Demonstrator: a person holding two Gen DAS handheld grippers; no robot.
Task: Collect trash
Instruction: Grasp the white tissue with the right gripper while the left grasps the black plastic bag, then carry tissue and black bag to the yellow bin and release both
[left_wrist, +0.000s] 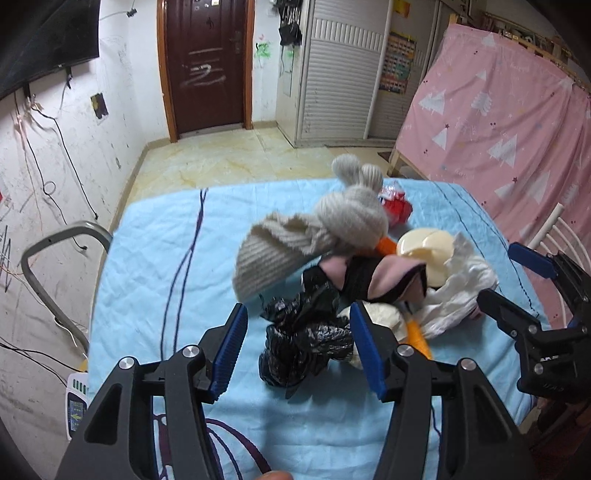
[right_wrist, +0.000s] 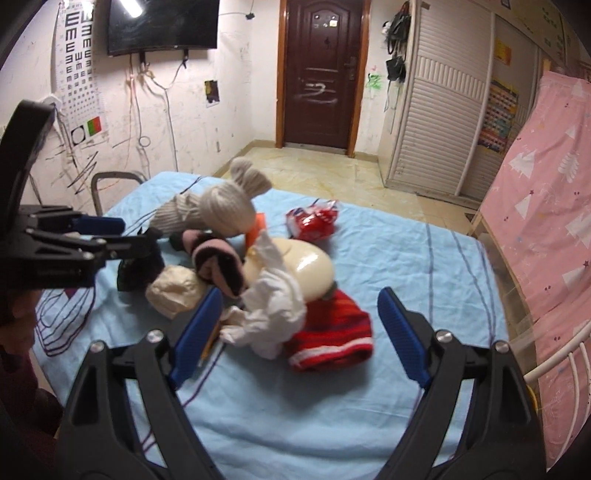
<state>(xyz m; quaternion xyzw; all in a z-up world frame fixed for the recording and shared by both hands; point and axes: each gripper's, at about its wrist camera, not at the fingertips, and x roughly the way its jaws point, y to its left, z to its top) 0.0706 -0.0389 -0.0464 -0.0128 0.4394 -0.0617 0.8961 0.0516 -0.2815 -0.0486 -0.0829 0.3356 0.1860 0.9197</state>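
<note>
Left gripper jaws apart, black bag between them, untouched, long axis pointing away. Right gripper jaws wide apart, white tissue between.

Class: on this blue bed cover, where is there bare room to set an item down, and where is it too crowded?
Bare cover lies left of the grey knitted hat, toward the metal frame, and in front of the red knitted hat. Around the black plastic bag and white crumpled paper it is crowded.
</note>
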